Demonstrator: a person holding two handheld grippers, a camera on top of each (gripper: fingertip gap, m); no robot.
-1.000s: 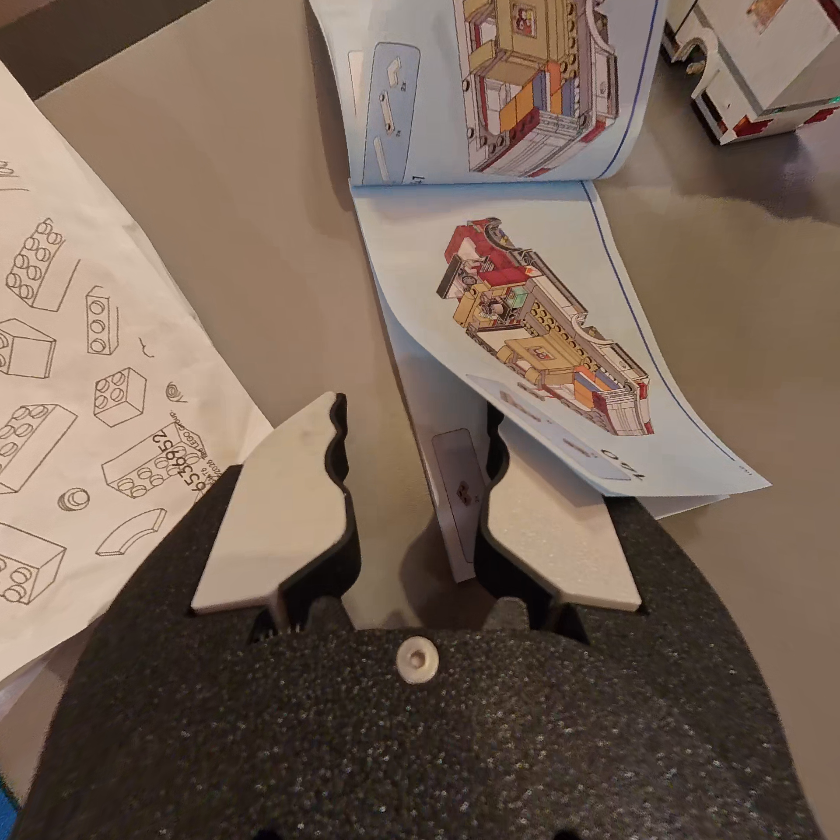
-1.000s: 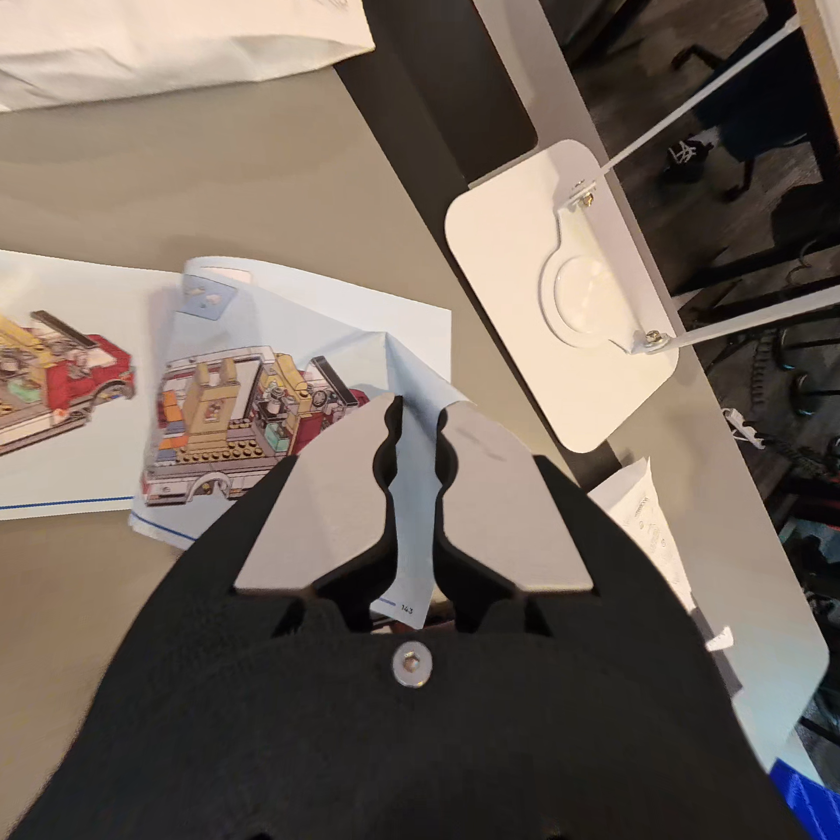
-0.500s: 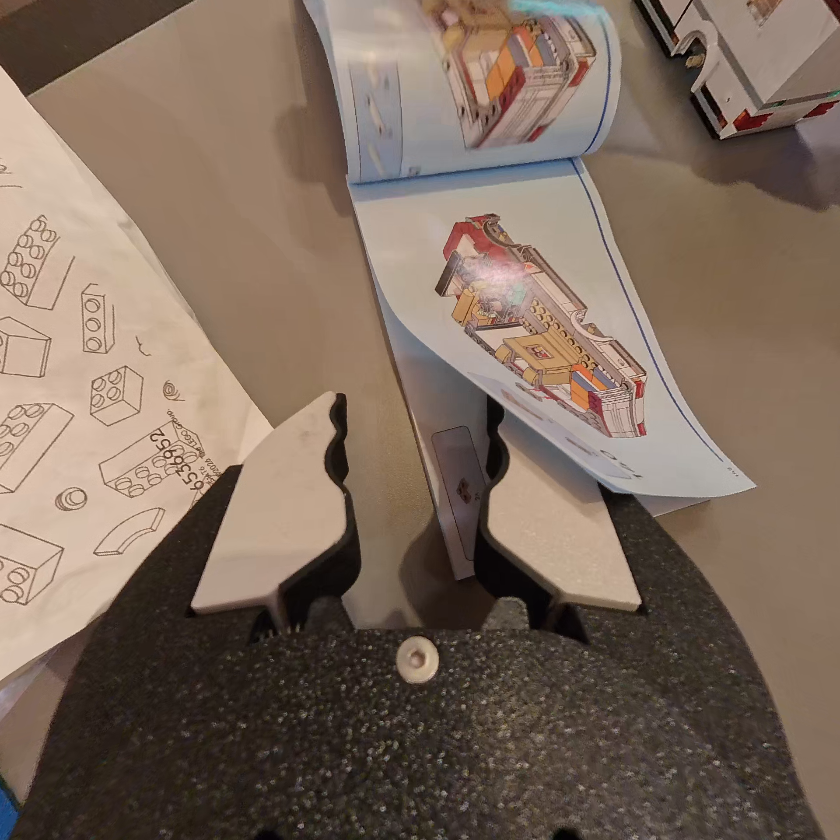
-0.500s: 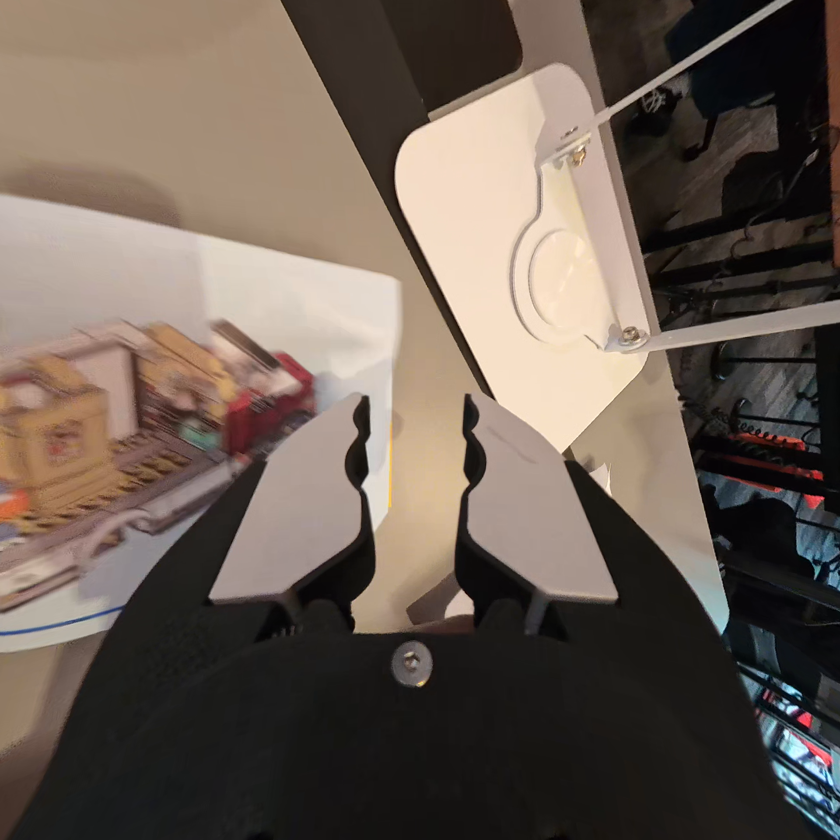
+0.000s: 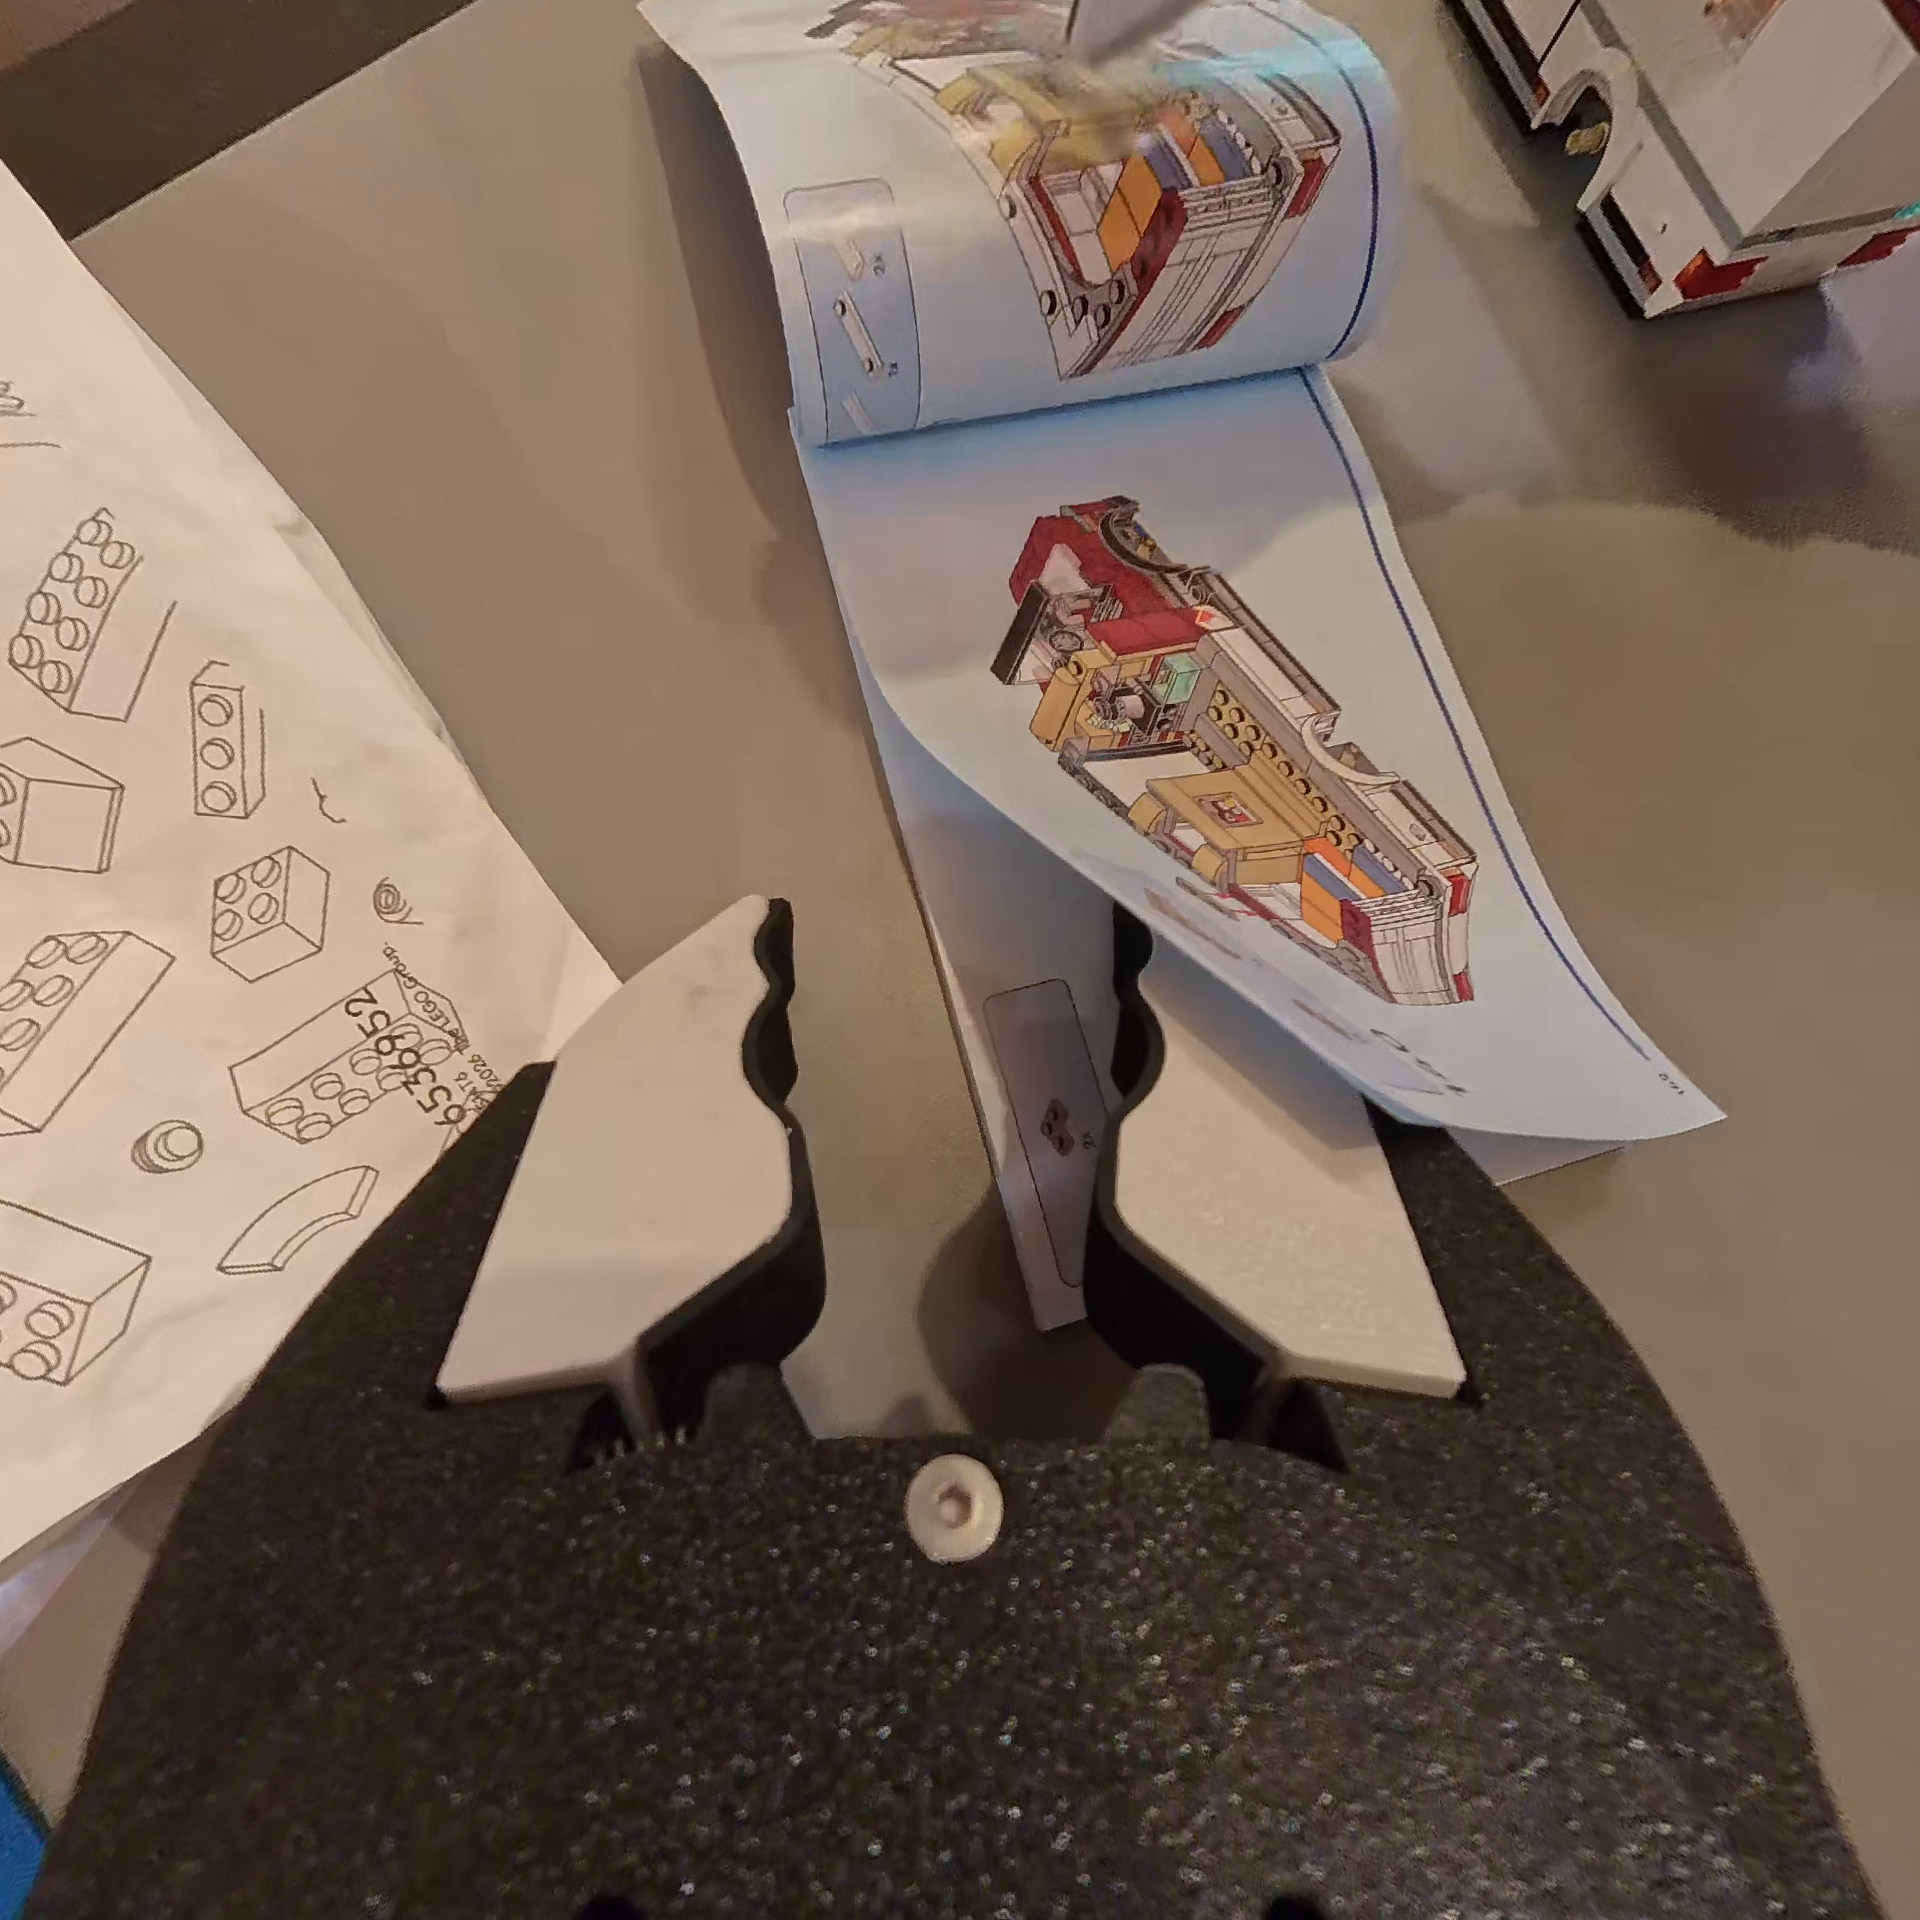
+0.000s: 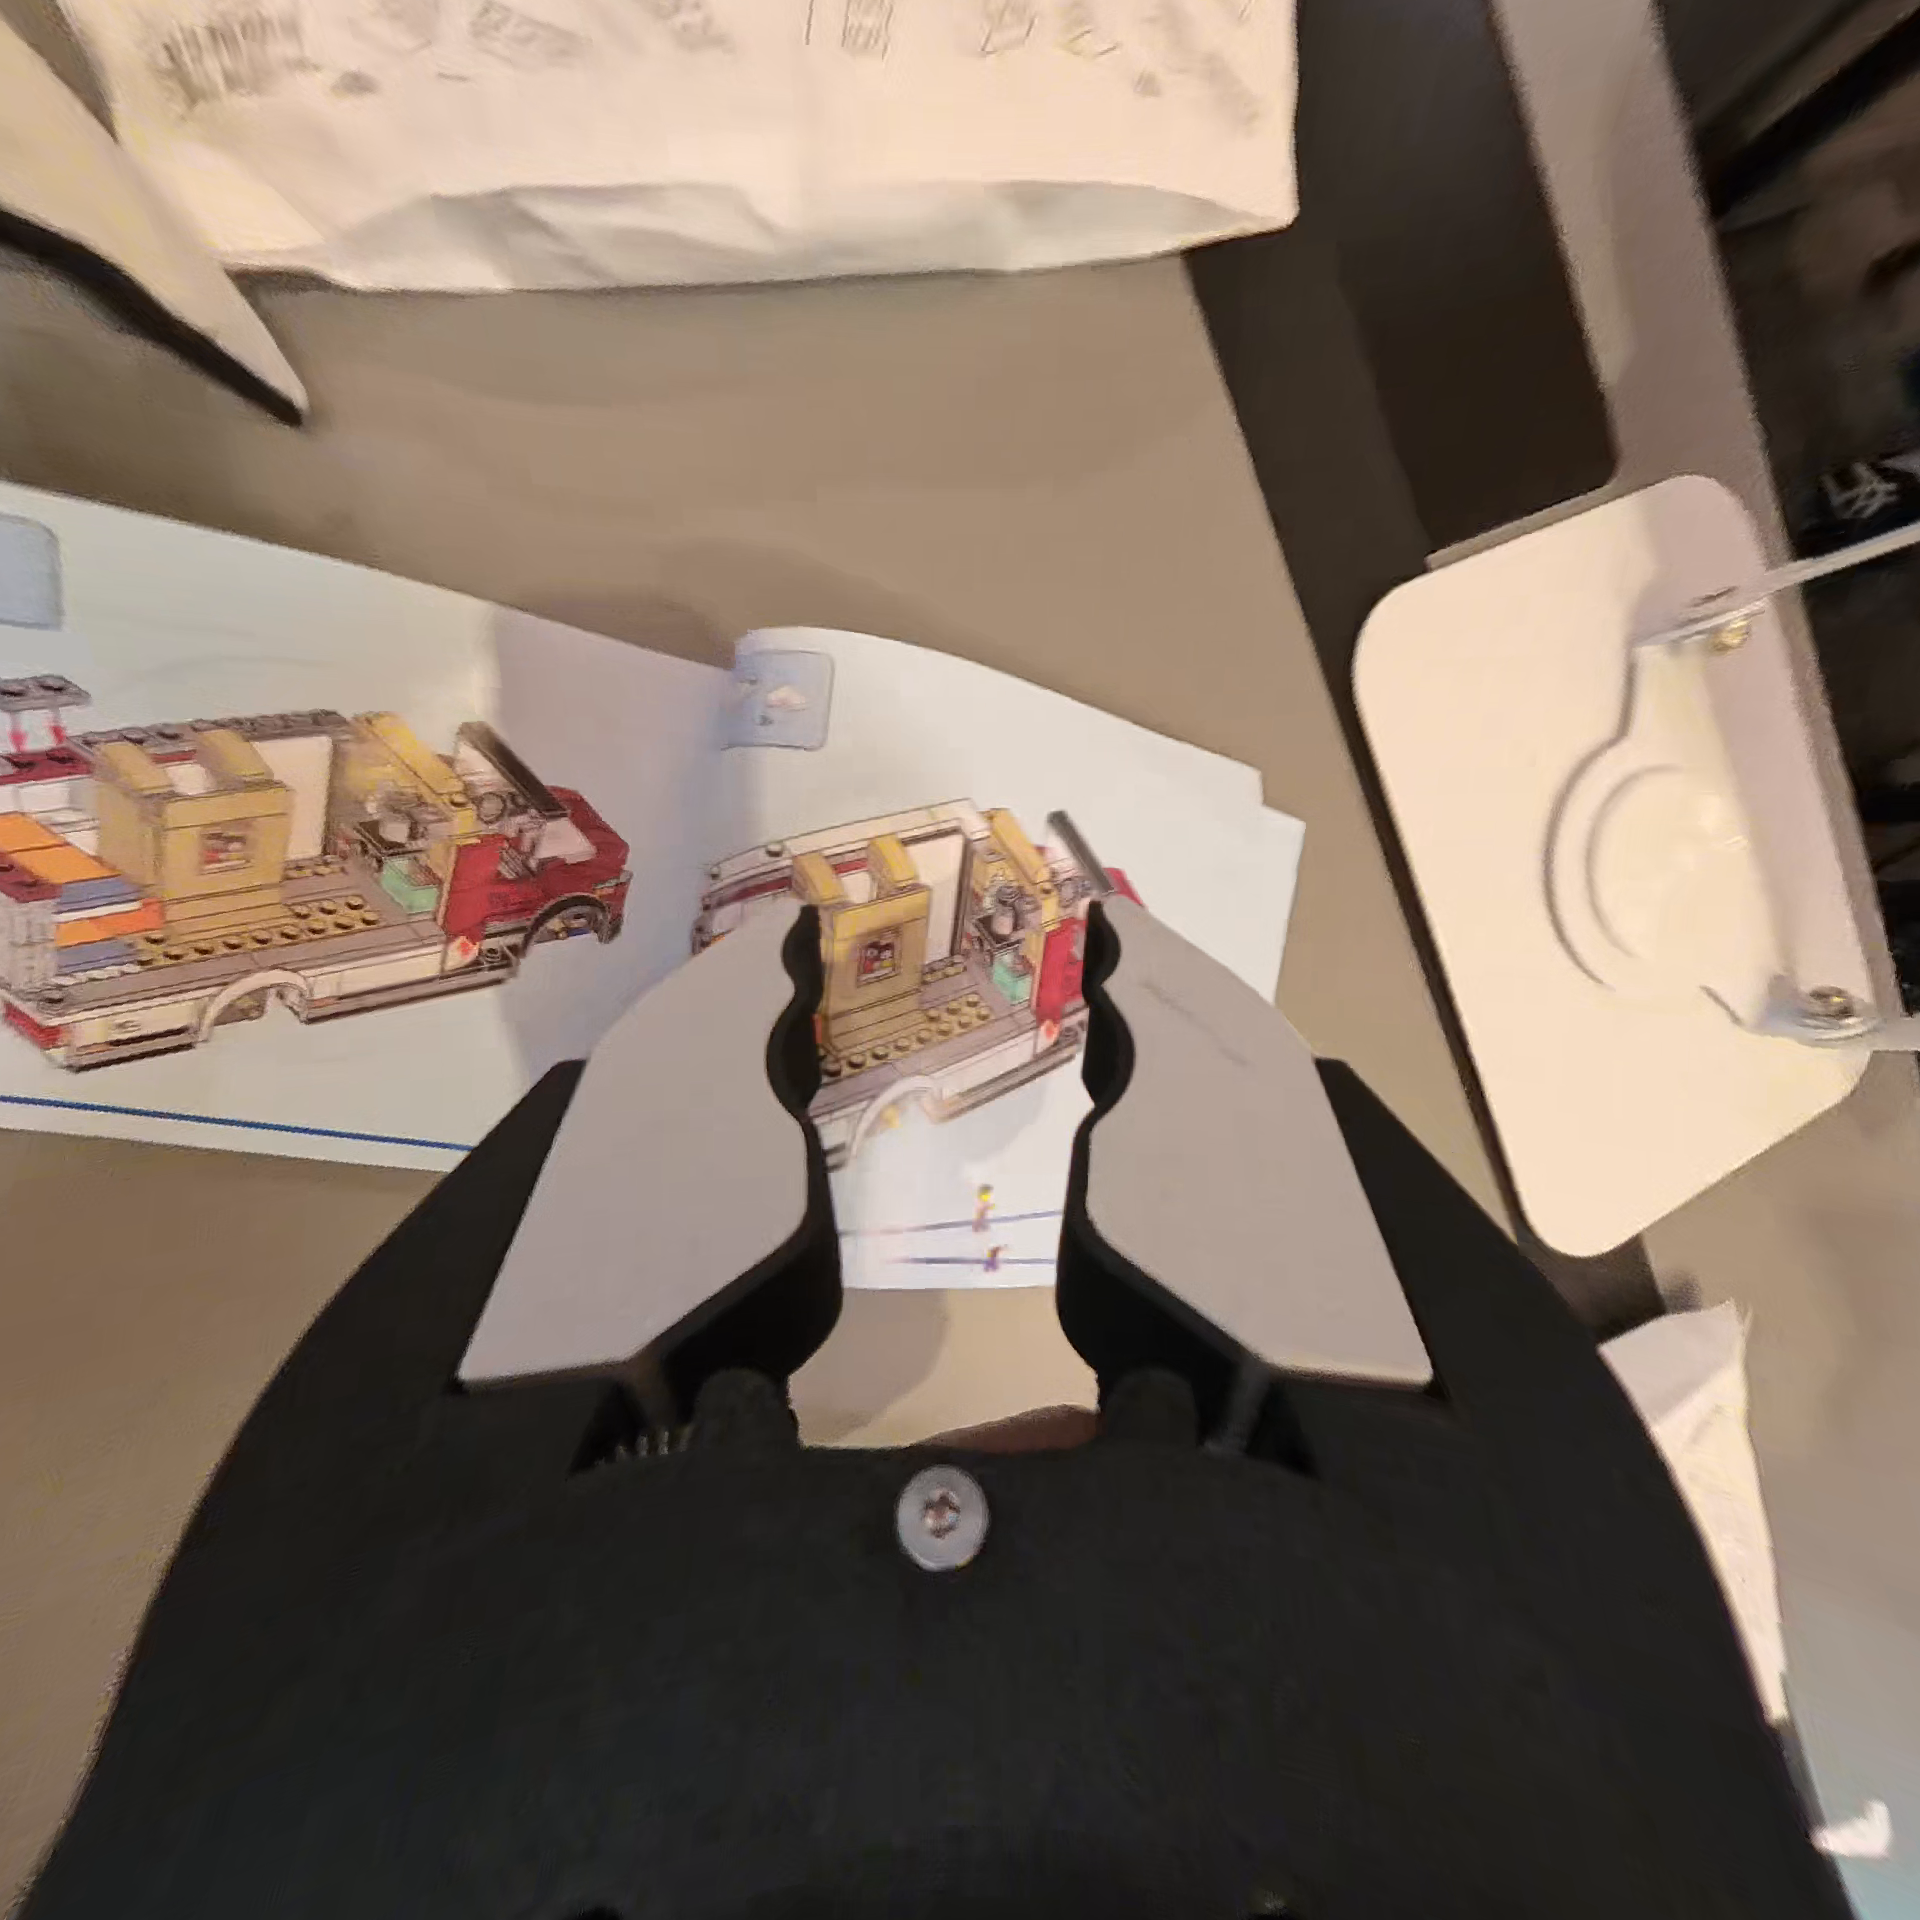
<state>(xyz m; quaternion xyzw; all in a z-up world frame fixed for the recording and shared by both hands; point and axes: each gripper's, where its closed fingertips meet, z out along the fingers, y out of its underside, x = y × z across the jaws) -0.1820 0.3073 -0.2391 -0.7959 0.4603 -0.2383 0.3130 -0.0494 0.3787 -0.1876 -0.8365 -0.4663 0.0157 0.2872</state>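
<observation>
In the left wrist view, the left gripper point(image 5: 945, 997) stands wide open with nothing pressed between its fingers. Its right finger point(image 5: 1247, 1247) lies under a lifted page of the open instruction booklet point(image 5: 1195, 727), on the lower pages. I cannot tell if it really touches them. The booklet rests on the grey-brown table point(image 5: 520, 468), and its far page curls upward. Its long axis runs away from the gripper, slightly to the right. A white printed sheet point(image 5: 156, 831) lies to the left, and a white-and-red brick model point(image 5: 1714, 135) stands at the top right.

In the right wrist view, which is a little blurred, the right gripper point(image 6: 940, 987) is also open and holds nothing. It hangs over the right page. Here the booklet spreads sideways, nearly flat. A white plate point(image 6: 1610, 862) lies to the right, and white paper point(image 6: 727, 135) beyond.
</observation>
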